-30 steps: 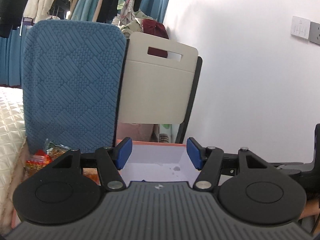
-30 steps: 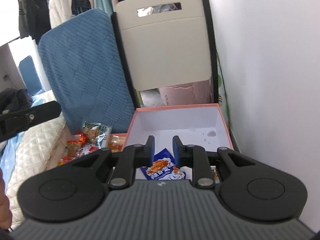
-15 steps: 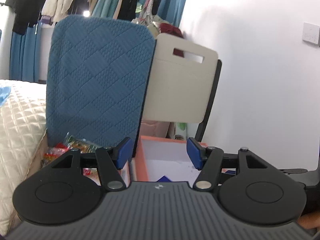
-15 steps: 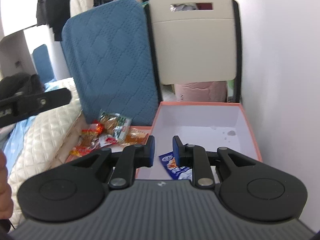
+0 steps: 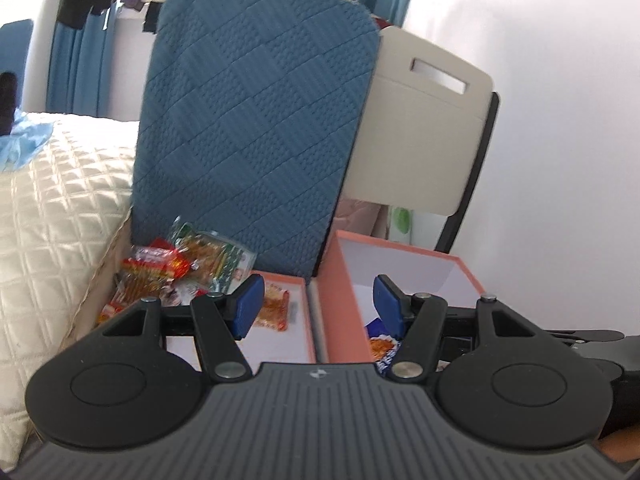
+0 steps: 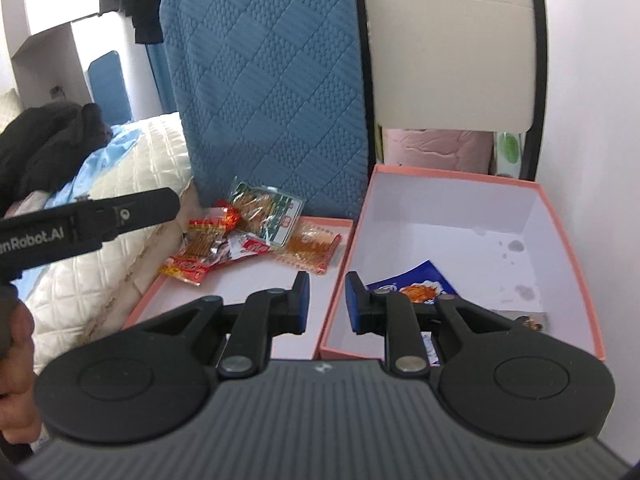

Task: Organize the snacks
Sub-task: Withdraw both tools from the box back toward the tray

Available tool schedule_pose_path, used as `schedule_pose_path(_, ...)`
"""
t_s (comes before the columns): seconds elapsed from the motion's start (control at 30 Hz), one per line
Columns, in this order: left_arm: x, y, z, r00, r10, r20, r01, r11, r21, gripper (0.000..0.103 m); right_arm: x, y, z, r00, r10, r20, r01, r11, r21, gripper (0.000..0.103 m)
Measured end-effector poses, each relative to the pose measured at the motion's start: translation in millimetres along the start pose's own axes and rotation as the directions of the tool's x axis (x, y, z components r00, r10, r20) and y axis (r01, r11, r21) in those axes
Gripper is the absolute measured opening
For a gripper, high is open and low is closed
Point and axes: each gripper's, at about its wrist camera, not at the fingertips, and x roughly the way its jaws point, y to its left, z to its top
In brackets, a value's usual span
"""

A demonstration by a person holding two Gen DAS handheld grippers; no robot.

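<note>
A deep pink box (image 6: 560, 216) with a white inside stands at the right and holds a blue snack packet (image 6: 412, 286). Beside it on the left lies a shallow pink lid (image 6: 244, 284) with a pile of red, orange and green snack packets (image 6: 256, 228) at its far end. My right gripper (image 6: 327, 302) hangs above the wall between lid and box, jaws a little apart and empty. My left gripper (image 5: 318, 306) is wide open and empty above the same wall; the box (image 5: 404, 256), the blue packet (image 5: 384, 346) and the snack pile (image 5: 180, 268) show there too.
A blue quilted cushion (image 6: 276, 80) and a beige chair back (image 6: 452, 48) stand upright behind the boxes. A cream quilted bed (image 5: 56, 208) lies to the left and a white wall (image 5: 560, 120) to the right. The left gripper's body (image 6: 80, 224) crosses the right wrist view.
Both grippers have moved left and back, so the lid and the snack pile have come into view. The right gripper's jaws have opened a little wider.
</note>
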Motion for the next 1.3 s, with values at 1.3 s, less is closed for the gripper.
schedule_pose_path(1.3, 58, 95, -54, 0.947, 0.274, -0.169, -0.273, 0.962, 0.031, 0.068, 67, 37, -45, 0.999, 0.036, -0.028, -0.037, 0.999, -0.014, 0.024)
